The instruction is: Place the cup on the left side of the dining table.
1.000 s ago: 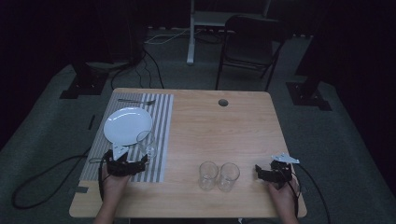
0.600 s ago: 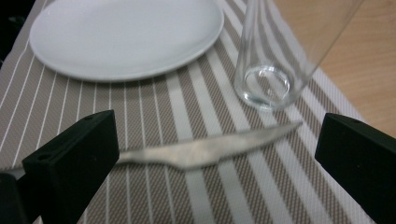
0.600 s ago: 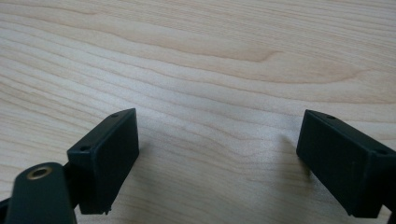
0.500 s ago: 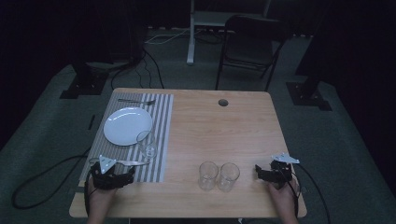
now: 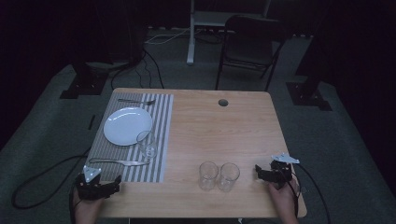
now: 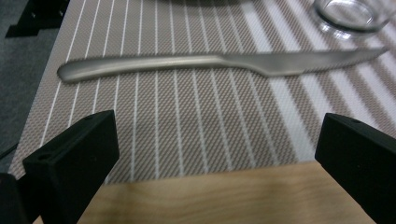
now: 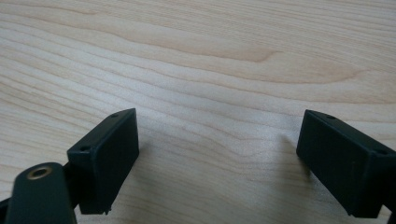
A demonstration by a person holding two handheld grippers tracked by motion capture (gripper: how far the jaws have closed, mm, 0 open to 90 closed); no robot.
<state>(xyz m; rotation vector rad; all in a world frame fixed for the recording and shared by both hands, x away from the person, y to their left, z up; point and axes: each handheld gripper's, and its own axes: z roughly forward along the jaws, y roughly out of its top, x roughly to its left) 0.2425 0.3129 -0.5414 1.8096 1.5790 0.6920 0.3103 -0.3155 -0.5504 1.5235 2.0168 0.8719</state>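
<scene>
Table (image 7: 196,60): pale wood, visible grain, smooth and showing a faint satin sheen.

Placemat (image 6: 187,126): woven cloth-like mesh, fine ribbed texture, taupe with white stripes, looking matt.

Knife (image 6: 219,64): brushed metal, dull grey, giving soft reflections and no mirror shine.

Plate (image 5: 127,125): white, smooth, looking like glazed ceramic; slightly glossy.

Glass on the mat (image 5: 146,144) and two glasses (image 5: 218,176) on the wood: clear, smooth, catching light at the rims.

Left gripper (image 6: 210,154) and right gripper (image 7: 219,158): jaws looking like black hard plastic, matt, with flat faces.
</scene>
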